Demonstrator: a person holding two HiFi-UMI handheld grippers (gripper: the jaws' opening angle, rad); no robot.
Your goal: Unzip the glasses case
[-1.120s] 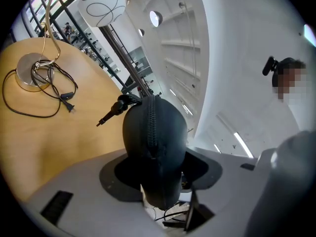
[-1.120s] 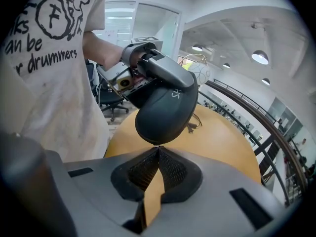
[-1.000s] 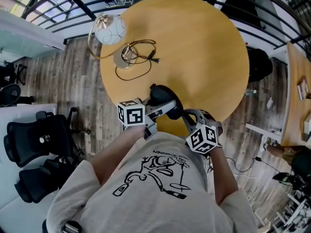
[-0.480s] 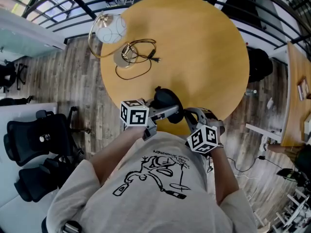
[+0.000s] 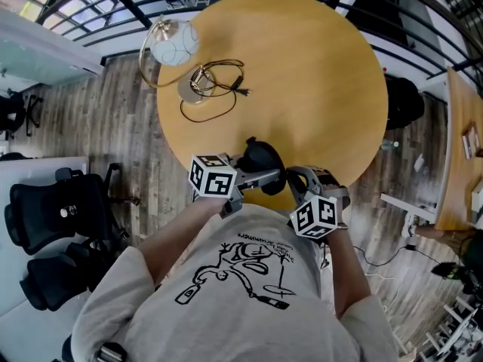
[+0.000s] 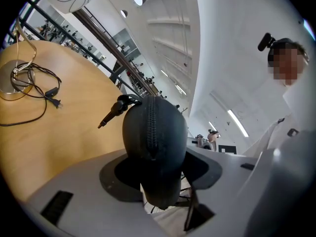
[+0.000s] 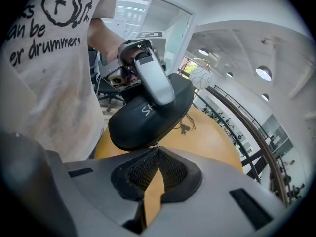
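Stands at the near edge of a round wooden table (image 5: 317, 74), seen from overhead, wearing a pale printed T-shirt (image 5: 249, 277), with a two-jaw tool in each hand. Clamps the black glasses case (image 5: 260, 159) in the left gripper (image 6: 159, 174), jaws spread wide and pressed against the case's two sides, so that it hangs in the air over the table's near rim rather than resting on the wood. Shows, in the left gripper view, the zip shut along the whole visible stretch, running up the middle of the case, with a black pull tab (image 6: 112, 113) sticking out to the left at the far end. Holds the right gripper (image 7: 157, 150) just beside the case's near end, jaws pressed together tip to tip, their points right under the case's lower edge; impossible to tell whether anything is pinched there. Farther back on the table, well apart from the case: a lamp (image 5: 172, 44) with a white globe shade, and a black cord (image 5: 219, 89) looped beside its base. Left of the table, on plank flooring: a black office chair (image 5: 53, 217).
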